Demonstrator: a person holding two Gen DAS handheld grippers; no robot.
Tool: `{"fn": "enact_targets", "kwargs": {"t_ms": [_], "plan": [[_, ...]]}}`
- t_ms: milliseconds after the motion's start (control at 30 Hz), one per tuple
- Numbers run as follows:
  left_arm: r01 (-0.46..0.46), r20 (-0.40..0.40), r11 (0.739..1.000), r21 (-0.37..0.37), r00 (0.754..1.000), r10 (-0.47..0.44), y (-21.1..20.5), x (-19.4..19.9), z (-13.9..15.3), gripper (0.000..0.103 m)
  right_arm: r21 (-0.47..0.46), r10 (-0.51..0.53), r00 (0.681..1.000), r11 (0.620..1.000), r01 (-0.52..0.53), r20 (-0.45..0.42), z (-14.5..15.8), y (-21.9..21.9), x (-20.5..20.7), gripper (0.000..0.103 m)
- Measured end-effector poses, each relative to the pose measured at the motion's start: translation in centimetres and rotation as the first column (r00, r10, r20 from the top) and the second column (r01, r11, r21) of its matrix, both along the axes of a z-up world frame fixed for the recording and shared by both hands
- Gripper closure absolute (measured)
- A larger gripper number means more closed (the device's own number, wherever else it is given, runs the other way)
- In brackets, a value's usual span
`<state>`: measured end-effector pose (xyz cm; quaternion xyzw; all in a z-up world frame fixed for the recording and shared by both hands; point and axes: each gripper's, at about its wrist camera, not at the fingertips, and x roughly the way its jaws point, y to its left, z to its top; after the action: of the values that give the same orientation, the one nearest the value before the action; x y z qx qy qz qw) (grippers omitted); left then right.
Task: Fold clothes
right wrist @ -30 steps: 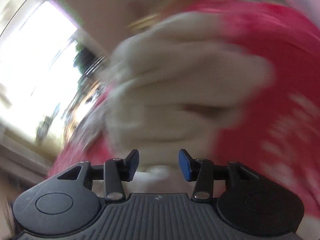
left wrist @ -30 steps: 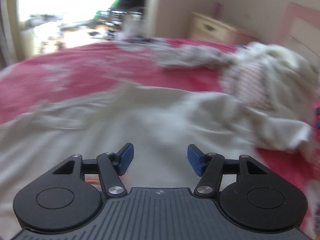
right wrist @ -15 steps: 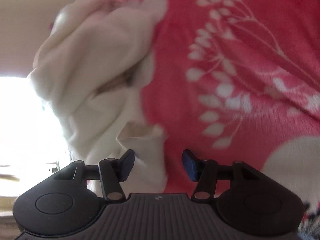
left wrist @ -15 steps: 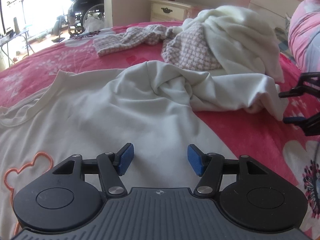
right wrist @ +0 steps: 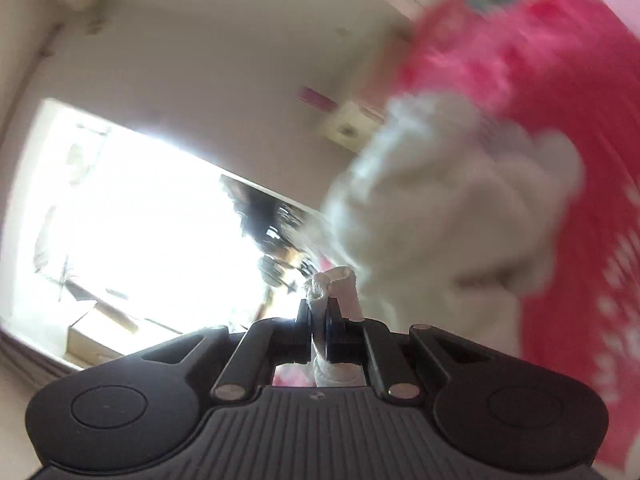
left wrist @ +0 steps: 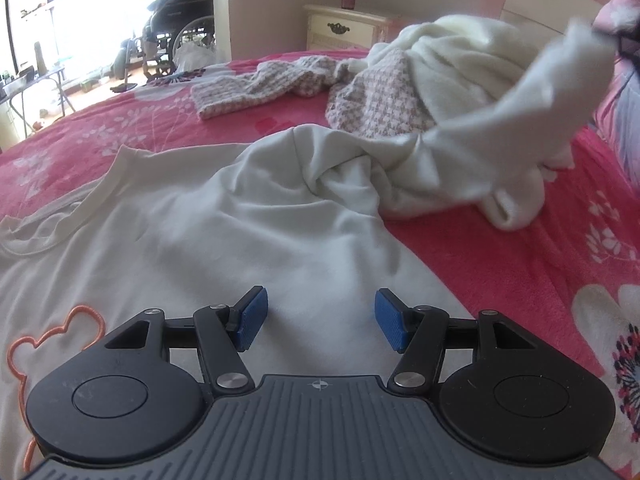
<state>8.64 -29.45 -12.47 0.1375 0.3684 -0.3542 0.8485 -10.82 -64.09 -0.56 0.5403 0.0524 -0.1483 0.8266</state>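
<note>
A cream long-sleeved top [left wrist: 248,232] with an orange bear outline lies spread on the pink floral bed [left wrist: 520,264]. My left gripper [left wrist: 318,320] is open and empty, hovering low over the top's body. My right gripper [right wrist: 319,320] is shut on the cream sleeve end [right wrist: 334,284] and holds it up in the air. In the left wrist view that sleeve [left wrist: 532,92] rises to the upper right, where the right gripper [left wrist: 628,46] shows at the edge. The right wrist view is blurred.
A pink-and-white houndstooth garment [left wrist: 376,96] and a fluffy cream garment [left wrist: 460,48] are piled beyond the top. A pillow [left wrist: 624,92] lies at the right edge. A cream nightstand [left wrist: 348,28] and a wheelchair [left wrist: 176,40] stand past the bed.
My right gripper has closed on the sleeve end and lifted it up off the bed. My left gripper has stayed open over the top's body.
</note>
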Motion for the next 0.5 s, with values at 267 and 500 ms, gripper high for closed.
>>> {"fn": "enact_targets", "kwargs": {"t_ms": [267,500], "plan": [[0.005,-0.001,1.0,0.029,1.0,-0.005,-0.8,0.3,-0.6,0.043,-0.267,-0.001,0.993,0.963,0.032,0.116,6.7,-1.1,3.0,0.096],[-0.001,-0.005,0.999,0.038,1.0,0.001,-1.3,0.7,-0.8,0.043,-0.298,-0.057,0.988,0.95,0.097,0.142,9.1,-3.3,6.8,0.096]]}}
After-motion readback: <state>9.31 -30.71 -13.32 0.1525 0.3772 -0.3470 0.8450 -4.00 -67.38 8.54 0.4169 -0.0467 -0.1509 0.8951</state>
